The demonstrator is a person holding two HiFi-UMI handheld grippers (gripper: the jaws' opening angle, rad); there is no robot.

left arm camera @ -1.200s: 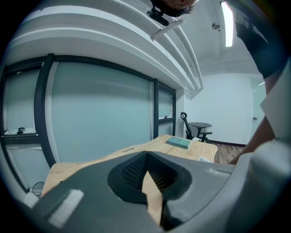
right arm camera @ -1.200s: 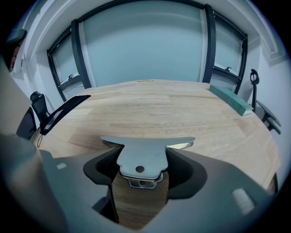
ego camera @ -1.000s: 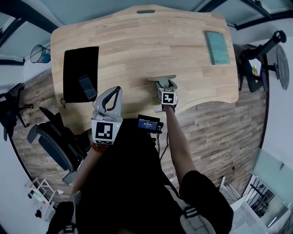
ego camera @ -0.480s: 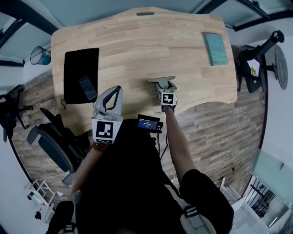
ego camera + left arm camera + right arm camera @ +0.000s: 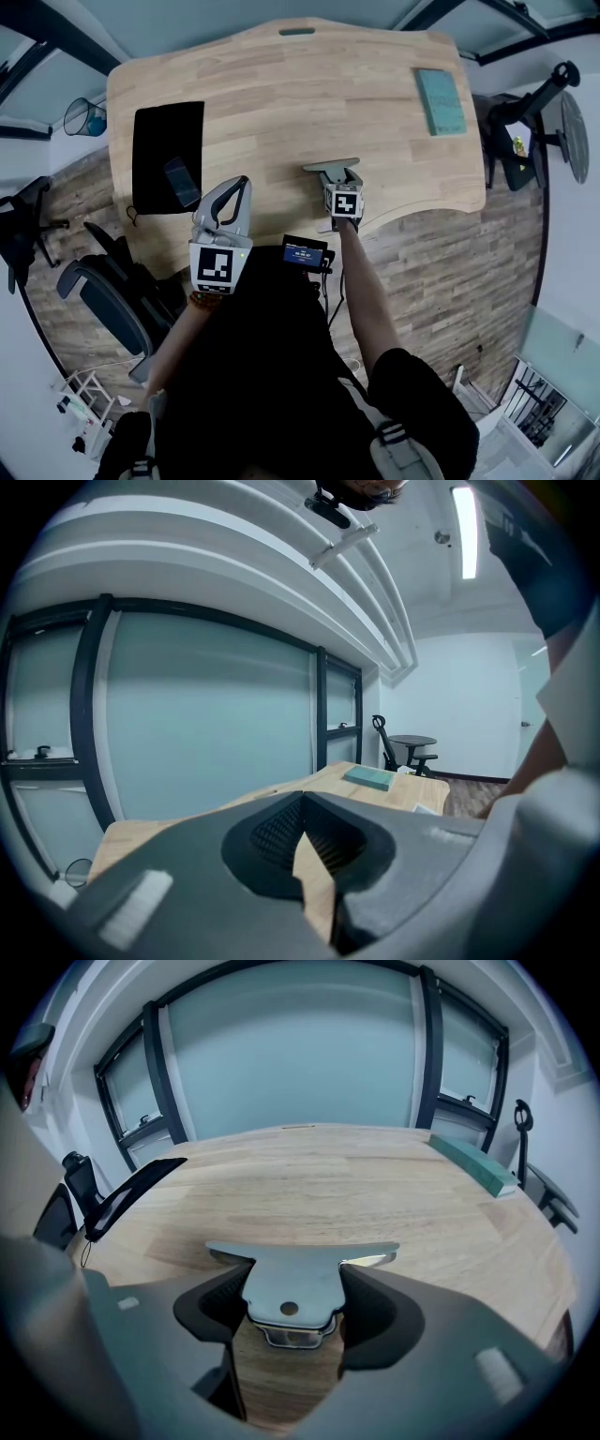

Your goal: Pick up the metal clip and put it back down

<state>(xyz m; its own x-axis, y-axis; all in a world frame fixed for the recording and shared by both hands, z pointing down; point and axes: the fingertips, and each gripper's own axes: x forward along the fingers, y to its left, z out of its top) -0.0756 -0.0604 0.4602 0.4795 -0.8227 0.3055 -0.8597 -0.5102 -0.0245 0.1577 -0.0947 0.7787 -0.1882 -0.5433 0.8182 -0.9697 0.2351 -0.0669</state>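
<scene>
Our right tool (image 5: 292,1281) is clamped on the metal clip (image 5: 298,1252) by its narrow handle, leaving the wide wings clear, near the surface's (image 5: 309,1190) front edge (lift unclear), while our left tool (image 5: 302,801) idles closed, out of the way.

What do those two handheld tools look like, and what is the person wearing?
The left gripper and right gripper are both grey plastic, each with two dark jaws lined with ribbed pads. Each carries a cube bearing black-and-white square markers. The person wears black clothing, and the forearms are unsleeved.
</scene>
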